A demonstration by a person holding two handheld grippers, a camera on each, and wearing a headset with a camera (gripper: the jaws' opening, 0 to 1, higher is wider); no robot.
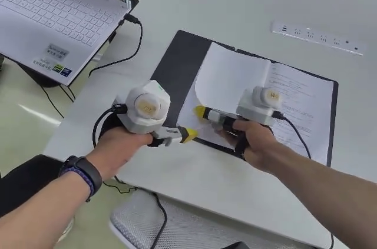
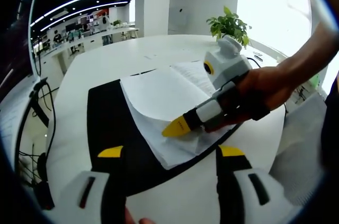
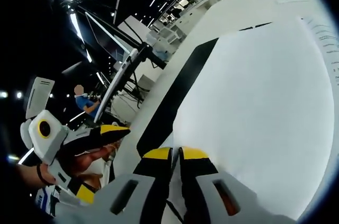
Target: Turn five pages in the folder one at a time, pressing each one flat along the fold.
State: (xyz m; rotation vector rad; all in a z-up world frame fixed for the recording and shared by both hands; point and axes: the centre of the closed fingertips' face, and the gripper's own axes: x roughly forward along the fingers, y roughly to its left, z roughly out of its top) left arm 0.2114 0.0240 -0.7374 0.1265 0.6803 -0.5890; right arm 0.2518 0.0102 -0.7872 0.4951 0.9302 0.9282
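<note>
Left gripper (image 2: 170,152) is hovering wide open and empty at the folder's (image 1: 177,66) six o'clock edge. Right gripper (image 3: 176,153) is pinching the curling page (image 1: 230,78), jaws nearly closed on its lower edge. A page turn seems underway, calling for carrying the sheet toward nine o'clock and pressing along the fold.

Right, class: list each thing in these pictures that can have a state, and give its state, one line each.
folder: open, lying flat
page: lifted and curled, not yet pressed flat
right claw: shut on the page's edge
left claw: open, holding nothing
laptop: lid open
cable: plugged into the laptop's side
</note>
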